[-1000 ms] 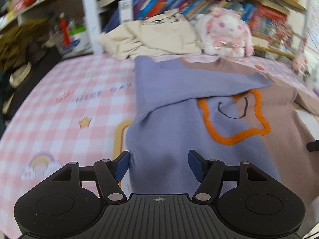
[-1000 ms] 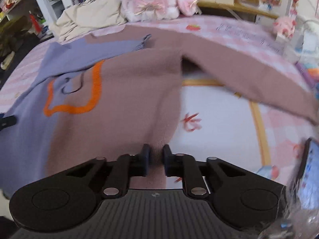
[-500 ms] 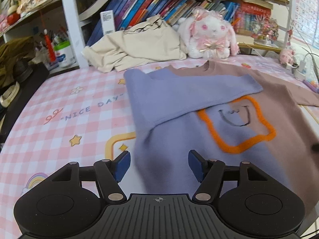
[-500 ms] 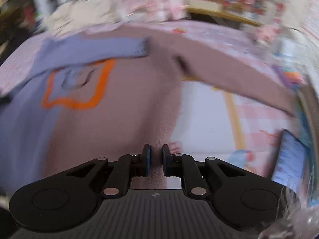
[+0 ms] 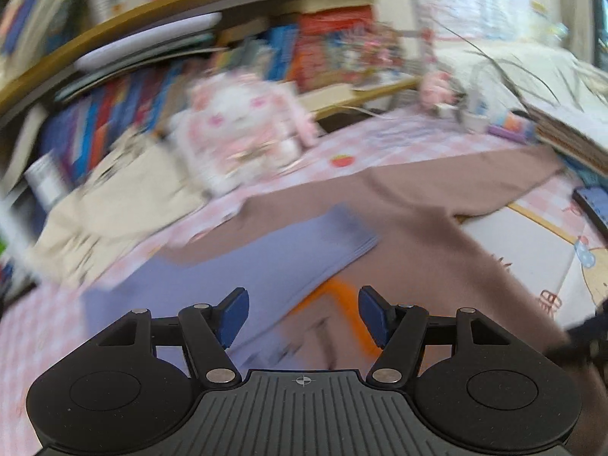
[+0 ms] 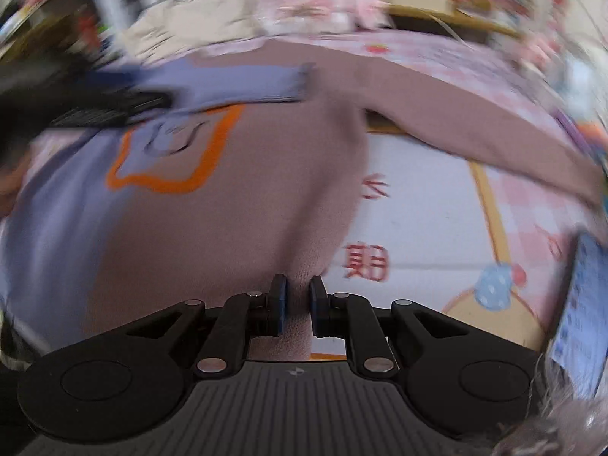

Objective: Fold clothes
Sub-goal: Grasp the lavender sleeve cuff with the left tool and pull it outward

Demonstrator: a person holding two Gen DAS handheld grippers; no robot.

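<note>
- Your right gripper (image 6: 297,306) is sitting nearest the lens, its fingers (image 6: 279,304) drawn close together and pinching the brown hem of the sweater (image 6: 243,235), with a fold of knit bunching up between the pads.
- Your left gripper (image 5: 303,313) is hovering above the sweater's chest, its blue-padded fingers (image 5: 233,313) standing well apart and gripping nothing.
- The sweater is lying spread out flat on a pink checked mat (image 6: 448,228), lilac on one half and brown on the other, with an orange outline (image 6: 171,159) stitched across the chest.
- The lilac sleeve (image 5: 273,250) is lying folded across the chest, its cuff reaching onto the brown half.
- The brown sleeve (image 6: 475,129) is stretching out sideways over the mat, away from the body of the sweater.
- A screen (image 6: 577,304), perhaps a phone or tablet, is resting at the mat's near right edge; blur is making it hard to tell.
- Beyond the collar, a crumpled cream garment (image 5: 114,197) is lying beside a pink and white plush rabbit (image 5: 243,129).
- Behind them, rows of books are filling a shelf (image 5: 159,19).
</note>
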